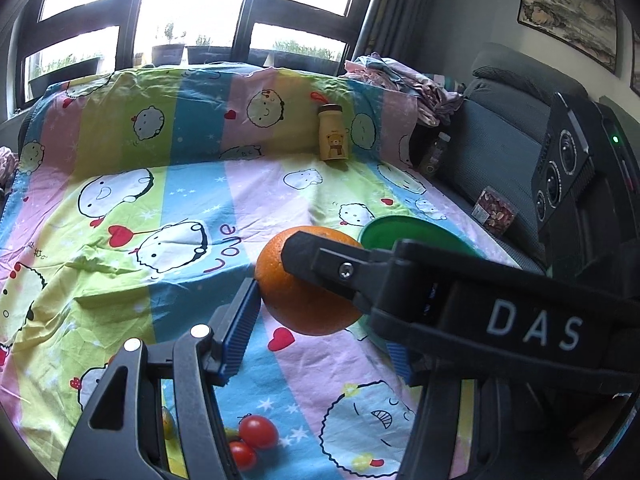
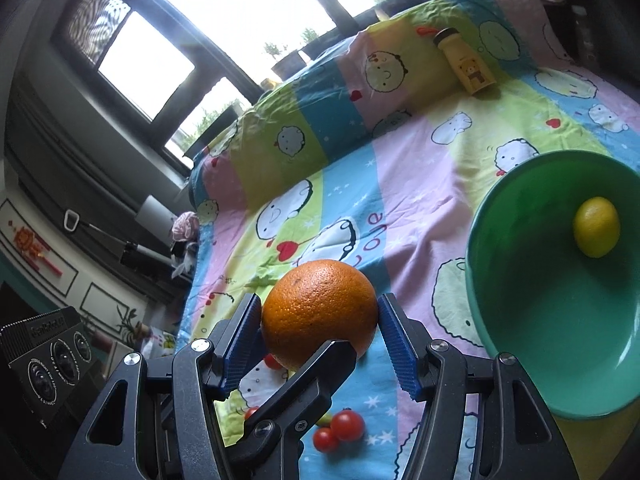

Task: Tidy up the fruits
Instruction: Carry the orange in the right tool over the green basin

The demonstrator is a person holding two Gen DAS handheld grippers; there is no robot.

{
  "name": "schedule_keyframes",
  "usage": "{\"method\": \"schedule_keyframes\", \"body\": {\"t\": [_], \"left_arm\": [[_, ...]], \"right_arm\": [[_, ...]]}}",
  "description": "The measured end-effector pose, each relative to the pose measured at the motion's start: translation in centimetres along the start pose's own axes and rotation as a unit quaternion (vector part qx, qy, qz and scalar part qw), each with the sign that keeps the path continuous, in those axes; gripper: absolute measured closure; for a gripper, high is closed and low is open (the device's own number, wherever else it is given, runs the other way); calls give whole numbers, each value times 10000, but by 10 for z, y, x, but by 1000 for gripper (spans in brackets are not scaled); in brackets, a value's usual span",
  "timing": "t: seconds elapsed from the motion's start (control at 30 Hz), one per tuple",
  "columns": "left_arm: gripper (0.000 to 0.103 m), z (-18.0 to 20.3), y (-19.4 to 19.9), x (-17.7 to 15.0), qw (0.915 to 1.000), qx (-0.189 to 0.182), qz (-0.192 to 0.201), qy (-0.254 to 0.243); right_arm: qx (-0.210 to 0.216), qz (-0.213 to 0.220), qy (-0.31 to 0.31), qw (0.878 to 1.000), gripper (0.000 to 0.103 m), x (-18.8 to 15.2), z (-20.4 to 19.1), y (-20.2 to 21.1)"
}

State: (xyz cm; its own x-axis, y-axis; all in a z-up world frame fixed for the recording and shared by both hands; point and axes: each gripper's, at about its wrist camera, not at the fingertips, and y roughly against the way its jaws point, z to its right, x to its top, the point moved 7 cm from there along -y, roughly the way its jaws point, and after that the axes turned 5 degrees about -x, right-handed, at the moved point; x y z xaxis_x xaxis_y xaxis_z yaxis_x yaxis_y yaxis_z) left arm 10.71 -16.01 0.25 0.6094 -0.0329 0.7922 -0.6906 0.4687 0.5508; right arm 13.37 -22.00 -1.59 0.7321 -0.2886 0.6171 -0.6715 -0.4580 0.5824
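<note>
My right gripper [image 2: 319, 320] is shut on a large orange [image 2: 320, 308] and holds it above the cartoon bedsheet. In the left wrist view the orange [image 1: 304, 300] shows with the right gripper's finger across it. My left gripper [image 1: 320, 328] is open; its left blue pad [image 1: 240, 332] is just beside the orange. A green bowl [image 2: 520, 320] at the right holds a lemon [image 2: 597, 227]; its rim shows in the left wrist view [image 1: 400, 232]. Cherry tomatoes [image 2: 340, 430] lie on the sheet below, also in the left wrist view [image 1: 252, 440].
A yellow bear bottle [image 1: 333, 132] stands at the sheet's back fold, also in the right wrist view [image 2: 468, 66]. A grey sofa [image 1: 500, 148] with a snack packet [image 1: 494, 210] is at the right. Windows with plant pots are behind.
</note>
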Motion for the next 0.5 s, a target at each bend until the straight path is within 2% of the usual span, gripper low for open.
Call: {"method": "schedule_keyframes", "body": {"t": [0.5], "left_arm": [[45, 46, -20, 13, 9983, -314, -21, -495]], "right_arm": [[-90, 467, -491, 9977, 39, 17, 38, 33]]}}
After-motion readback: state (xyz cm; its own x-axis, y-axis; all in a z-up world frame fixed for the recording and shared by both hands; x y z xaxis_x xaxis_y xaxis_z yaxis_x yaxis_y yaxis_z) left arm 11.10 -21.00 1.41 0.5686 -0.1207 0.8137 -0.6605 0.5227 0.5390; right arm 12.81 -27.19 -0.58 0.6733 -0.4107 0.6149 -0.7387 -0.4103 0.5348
